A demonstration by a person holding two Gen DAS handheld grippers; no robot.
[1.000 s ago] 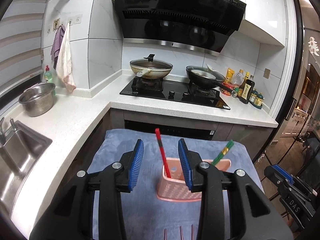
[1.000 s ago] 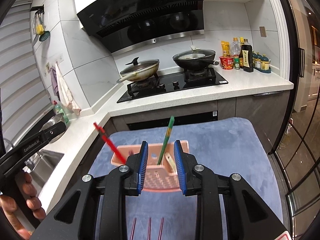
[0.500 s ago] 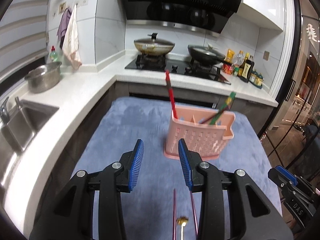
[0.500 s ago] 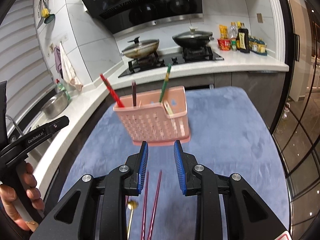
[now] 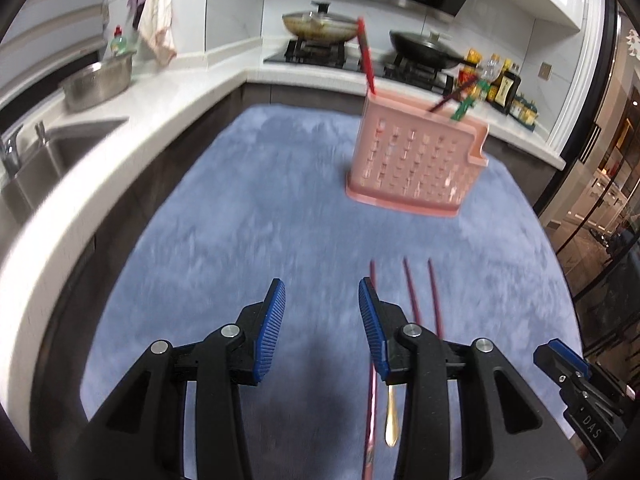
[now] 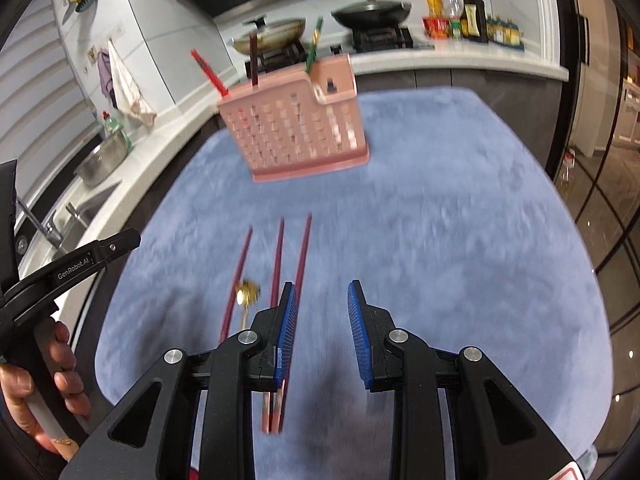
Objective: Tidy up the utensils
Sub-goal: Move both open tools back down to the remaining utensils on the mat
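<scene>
Pink utensil basket (image 6: 298, 128) on blue mat (image 6: 440, 220), dark red chopsticks (image 6: 276, 256) nearby

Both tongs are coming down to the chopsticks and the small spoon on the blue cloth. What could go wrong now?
1. The three dark red chopsticks lie close together with the gold spoon between them, so open tongs may catch two things or push one away.
2. The chopsticks lie flat on the soft blue cloth; the pads may pinch the cloth instead.
3. The left tongs and right tongs aim at the same pile and might collide.
</scene>
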